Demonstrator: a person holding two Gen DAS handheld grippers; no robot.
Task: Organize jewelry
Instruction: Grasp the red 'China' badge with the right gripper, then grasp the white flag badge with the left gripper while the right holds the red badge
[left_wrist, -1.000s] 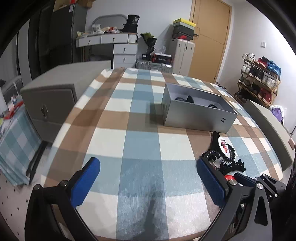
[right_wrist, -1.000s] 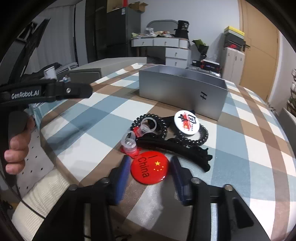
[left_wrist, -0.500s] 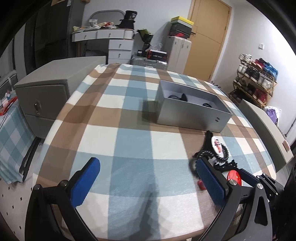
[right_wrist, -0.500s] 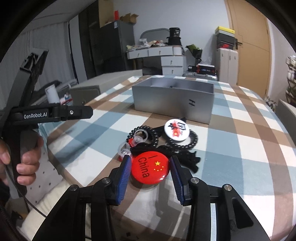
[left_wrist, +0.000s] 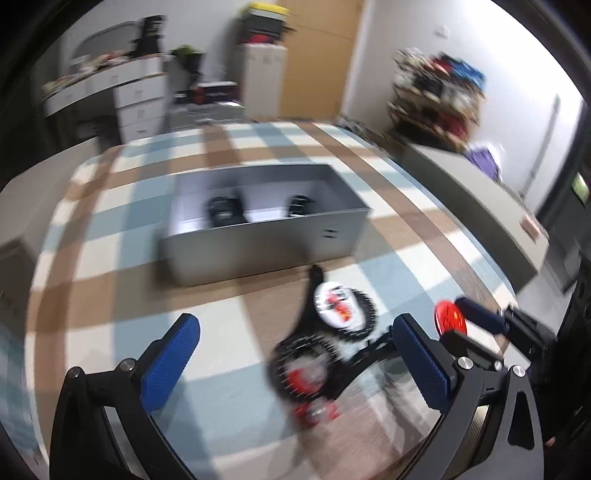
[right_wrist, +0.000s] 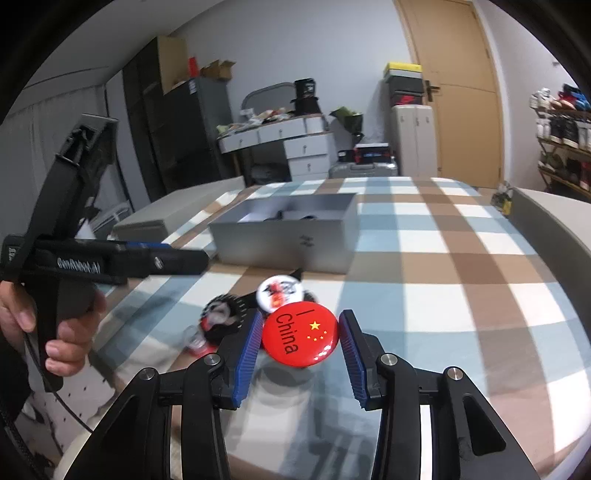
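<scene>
My right gripper (right_wrist: 301, 338) is shut on a red "I China" badge (right_wrist: 300, 334) and holds it above the checked table; the badge also shows edge-on in the left wrist view (left_wrist: 448, 318). A white badge (right_wrist: 277, 291), black beaded bracelets (right_wrist: 221, 314) and small clear-and-red pieces (left_wrist: 314, 408) lie in a pile below. My left gripper (left_wrist: 291, 354) is open and empty, just short of that pile. The open grey box (left_wrist: 266, 243), also seen in the right wrist view (right_wrist: 284, 240), holds dark items.
The checked table (right_wrist: 443, 295) stretches behind the box. A grey cabinet (right_wrist: 170, 218) stands left of the table and a grey bench (right_wrist: 554, 221) on the right. A shoe rack (left_wrist: 436, 92) and drawers (right_wrist: 295, 147) stand beyond.
My right gripper has lifted the red badge off the table, away from the pile. My left gripper has swung right towards the pile and stays open; its view is blurred.
</scene>
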